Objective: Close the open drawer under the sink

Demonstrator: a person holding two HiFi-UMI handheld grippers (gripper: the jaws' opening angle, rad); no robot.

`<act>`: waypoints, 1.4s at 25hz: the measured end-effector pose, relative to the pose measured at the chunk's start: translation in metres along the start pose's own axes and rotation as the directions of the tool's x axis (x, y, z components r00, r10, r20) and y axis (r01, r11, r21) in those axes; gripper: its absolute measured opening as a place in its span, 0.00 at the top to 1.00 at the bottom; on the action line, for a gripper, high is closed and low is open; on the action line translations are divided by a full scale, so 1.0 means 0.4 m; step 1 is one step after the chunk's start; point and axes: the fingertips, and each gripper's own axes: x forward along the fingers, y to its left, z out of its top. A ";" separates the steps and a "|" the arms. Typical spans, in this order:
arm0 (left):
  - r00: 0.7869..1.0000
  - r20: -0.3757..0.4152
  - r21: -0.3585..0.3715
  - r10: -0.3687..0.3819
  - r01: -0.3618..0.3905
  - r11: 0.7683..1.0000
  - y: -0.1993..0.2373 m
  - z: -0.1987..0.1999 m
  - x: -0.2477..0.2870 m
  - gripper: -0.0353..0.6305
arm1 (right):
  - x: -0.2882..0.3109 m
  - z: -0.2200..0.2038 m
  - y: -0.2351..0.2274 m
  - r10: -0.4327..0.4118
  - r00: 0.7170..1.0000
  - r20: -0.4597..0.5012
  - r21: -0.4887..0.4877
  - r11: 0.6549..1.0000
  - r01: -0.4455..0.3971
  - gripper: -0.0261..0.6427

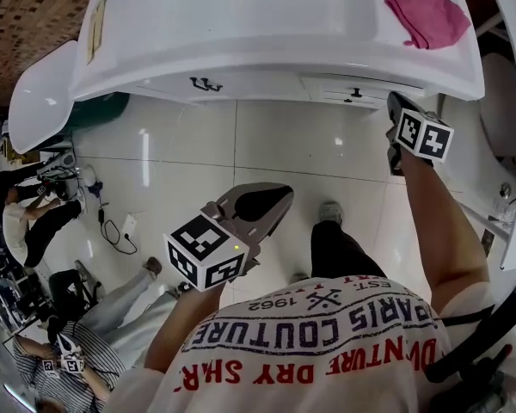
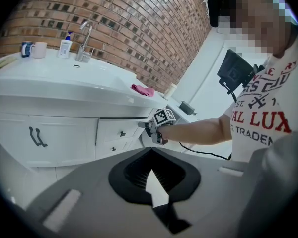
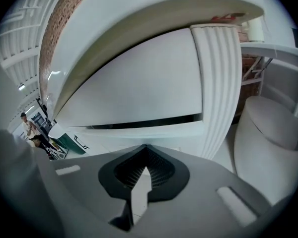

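The white sink cabinet (image 1: 267, 80) runs along the top of the head view. Its small knobbed drawer (image 1: 351, 95) on the right stands out a little from the front. My right gripper (image 1: 396, 107) is shut, and its tips are at that drawer's front. The left gripper view shows the same drawer (image 2: 120, 132) with the right gripper (image 2: 150, 129) against its edge. In the right gripper view the shut gripper (image 3: 145, 148) sits just below a white panel (image 3: 149, 83) crossed by a dark slit. My left gripper (image 1: 282, 194) hangs shut and empty over the floor, the same gripper (image 2: 151, 150) pointing at the cabinet.
A pink cloth (image 1: 426, 13) lies on the counter's right end. Double-door handles (image 1: 205, 83) sit left of the drawer. A toilet (image 1: 506, 119) stands to the right, a fluted post (image 3: 219, 83) beside the drawer. People (image 1: 34, 222) and a cable (image 1: 112, 231) are at the left.
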 end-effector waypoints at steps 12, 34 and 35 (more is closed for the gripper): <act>1.000 -0.002 0.006 0.004 -0.004 1.000 -0.004 -0.010 0.003 0.97 | 0.024 0.029 -0.009 -0.021 1.000 0.008 0.026 0.999 0.021 0.95; 0.991 0.072 0.144 -0.109 0.098 0.985 -0.228 -0.094 -0.063 0.97 | -0.563 -0.290 0.402 0.476 0.872 -0.111 -0.154 0.859 -0.488 0.95; 0.990 0.076 0.158 -0.117 0.104 0.982 -0.252 -0.113 -0.078 0.97 | -0.609 -0.317 0.431 0.491 0.864 -0.112 -0.168 0.848 -0.503 0.95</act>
